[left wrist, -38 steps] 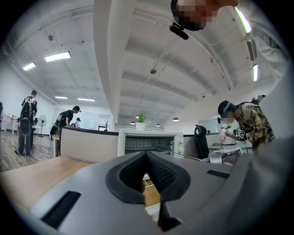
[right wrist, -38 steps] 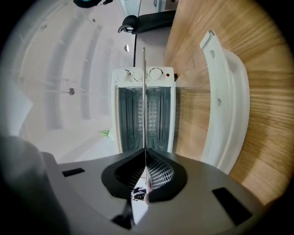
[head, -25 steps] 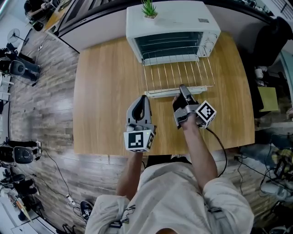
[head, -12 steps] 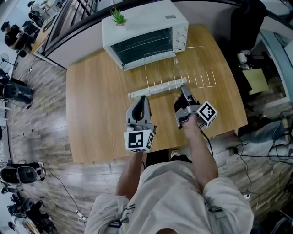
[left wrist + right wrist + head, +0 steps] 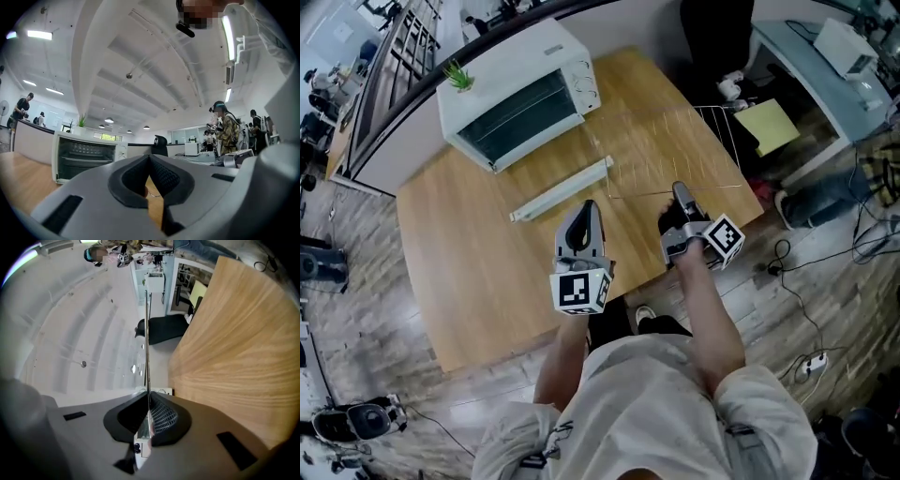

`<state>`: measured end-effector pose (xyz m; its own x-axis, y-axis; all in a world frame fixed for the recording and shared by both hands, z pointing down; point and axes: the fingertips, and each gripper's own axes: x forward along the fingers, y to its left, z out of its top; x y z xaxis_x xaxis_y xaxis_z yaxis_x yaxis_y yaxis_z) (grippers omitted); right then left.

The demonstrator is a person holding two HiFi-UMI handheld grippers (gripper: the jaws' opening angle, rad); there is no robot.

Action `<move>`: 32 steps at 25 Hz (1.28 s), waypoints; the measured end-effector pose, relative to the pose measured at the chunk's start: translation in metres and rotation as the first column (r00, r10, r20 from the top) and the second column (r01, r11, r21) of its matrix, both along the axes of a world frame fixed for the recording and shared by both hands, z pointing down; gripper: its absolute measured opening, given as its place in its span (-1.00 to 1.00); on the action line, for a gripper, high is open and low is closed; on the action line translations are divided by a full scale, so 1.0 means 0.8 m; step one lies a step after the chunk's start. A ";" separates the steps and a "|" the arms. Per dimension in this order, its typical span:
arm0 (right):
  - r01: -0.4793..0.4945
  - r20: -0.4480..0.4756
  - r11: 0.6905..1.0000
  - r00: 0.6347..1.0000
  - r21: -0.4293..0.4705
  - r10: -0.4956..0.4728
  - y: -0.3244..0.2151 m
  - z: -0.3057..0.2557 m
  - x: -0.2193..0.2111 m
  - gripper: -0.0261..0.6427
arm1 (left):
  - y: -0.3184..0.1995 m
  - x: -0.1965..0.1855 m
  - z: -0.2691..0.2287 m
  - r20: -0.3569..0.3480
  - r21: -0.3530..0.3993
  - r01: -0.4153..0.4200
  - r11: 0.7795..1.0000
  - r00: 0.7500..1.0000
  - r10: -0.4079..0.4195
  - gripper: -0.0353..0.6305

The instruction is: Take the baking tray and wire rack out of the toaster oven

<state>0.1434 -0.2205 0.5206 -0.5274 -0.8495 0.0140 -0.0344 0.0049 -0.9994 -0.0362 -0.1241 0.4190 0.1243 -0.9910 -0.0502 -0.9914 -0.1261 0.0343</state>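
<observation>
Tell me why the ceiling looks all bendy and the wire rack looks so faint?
Left gripper view: the wide-angle lens bends the ceiling into arcs, and the light strip glares white. Head view: the wire rack is thin and smeared, likely motion blur. Right gripper view: the table edge bulges, corners go dark.
</observation>
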 end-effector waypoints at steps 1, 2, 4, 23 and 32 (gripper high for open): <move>-0.020 -0.004 1.000 1.000 0.000 0.020 0.003 0.001 0.019 -0.83 | -0.001 0.014 0.002 -0.006 0.002 -0.017 1.000 1.000 0.017 -0.85; -0.042 -0.006 0.999 0.999 -0.003 0.042 0.006 0.002 0.038 -0.83 | -0.003 0.029 0.004 -0.011 0.003 -0.037 0.999 0.999 0.037 -0.85; -0.079 -0.012 0.997 0.997 -0.015 0.079 0.013 0.004 0.070 -0.83 | -0.004 0.055 0.011 -0.016 0.000 -0.070 0.998 0.997 0.070 -0.85; -0.202 -0.064 0.978 0.978 -0.045 0.199 0.048 0.024 0.172 -0.83 | -0.018 0.131 0.029 -0.030 -0.020 -0.202 0.979 0.979 0.201 -0.85; -0.197 -0.087 0.967 0.979 -0.159 0.185 0.068 0.066 0.170 -0.82 | -0.015 0.143 0.039 -0.039 -0.041 -0.227 0.973 0.973 0.226 -0.85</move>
<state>0.2794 -0.1664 0.5738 -0.3481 -0.9170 0.1946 -0.0891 -0.1743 -0.9807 0.0785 -0.1358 0.4501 0.3448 -0.9385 -0.0148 -0.9354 -0.3449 0.0784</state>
